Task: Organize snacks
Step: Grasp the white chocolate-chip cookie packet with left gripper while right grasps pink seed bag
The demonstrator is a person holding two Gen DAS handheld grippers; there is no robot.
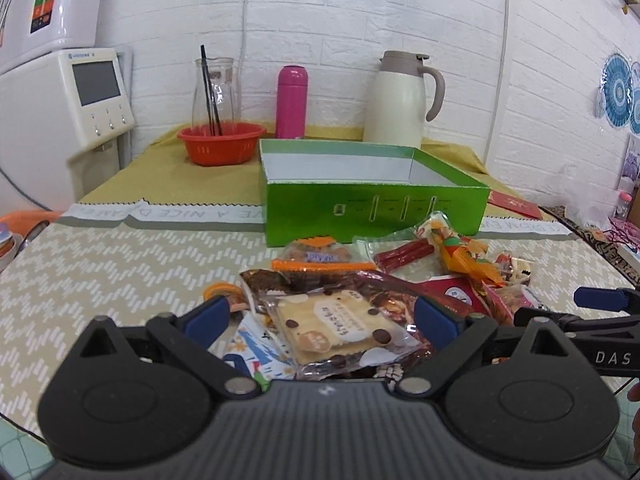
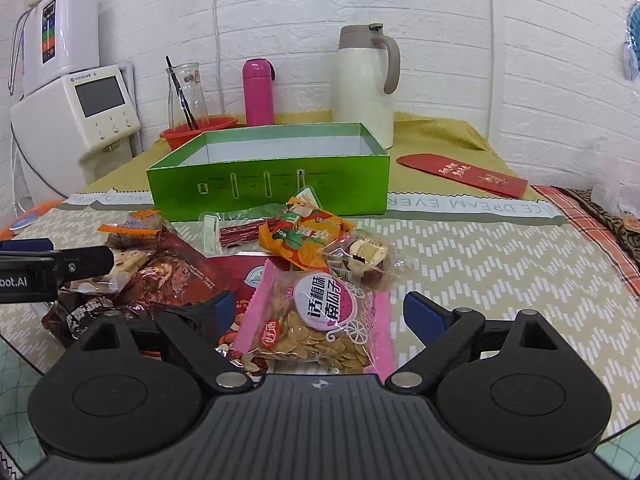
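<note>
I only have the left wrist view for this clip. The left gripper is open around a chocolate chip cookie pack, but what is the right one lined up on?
Observer: The right gripper is open around a pink pack of pumpkin seeds at the near edge of the pile.
Operator: Anything under that pack?
Observer: Yes, it lies on a red nut bag.
Operator: Is the green box empty?
Observer: No snacks show inside the green box, though its floor is mostly hidden in both views.
Operator: What is the red thing behind the box?
Observer: A flat red envelope with gold writing.
</note>
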